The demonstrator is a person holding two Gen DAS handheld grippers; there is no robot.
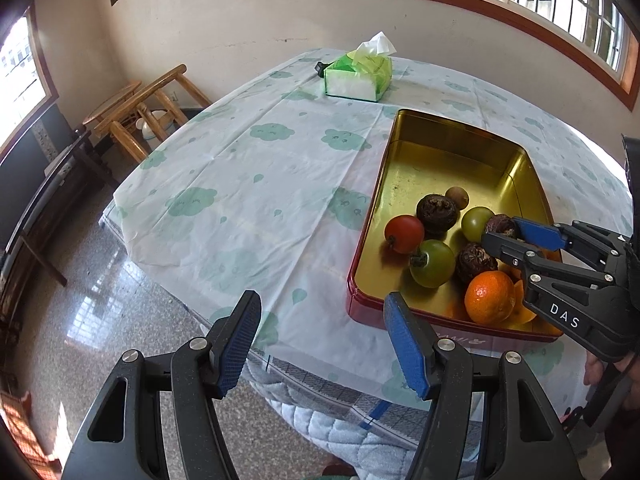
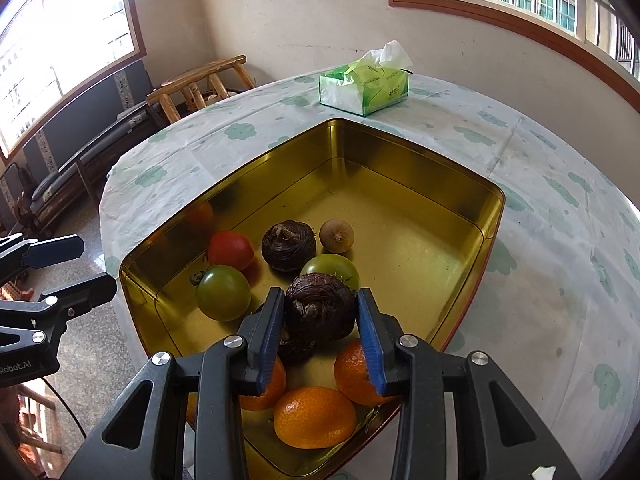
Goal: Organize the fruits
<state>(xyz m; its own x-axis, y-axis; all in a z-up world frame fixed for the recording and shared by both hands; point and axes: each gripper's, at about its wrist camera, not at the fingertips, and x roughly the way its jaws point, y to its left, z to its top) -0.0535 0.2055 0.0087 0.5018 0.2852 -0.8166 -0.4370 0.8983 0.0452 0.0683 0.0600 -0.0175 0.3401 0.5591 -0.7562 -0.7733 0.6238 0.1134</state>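
Observation:
A gold tin tray (image 2: 400, 148) with a red outside (image 1: 400, 322) sits on the table. In it lie a red tomato (image 2: 230, 250), two green tomatoes (image 2: 222, 292), dark brown water chestnuts (image 2: 289, 245), a small brown fruit (image 2: 337, 235) and three oranges (image 2: 314, 416). My right gripper (image 2: 320, 320) is shut on a dark water chestnut (image 2: 320, 308), held just above the other fruit; it also shows in the left wrist view (image 1: 506, 232). My left gripper (image 1: 320, 344) is open and empty at the table's near edge, left of the tray.
A green tissue pack (image 1: 358, 74) lies at the table's far side. The table wears a white cloth with green clouds (image 1: 240, 168). Wooden chairs (image 1: 140, 112) stand beyond the table's left edge, above a polished floor (image 1: 100, 300).

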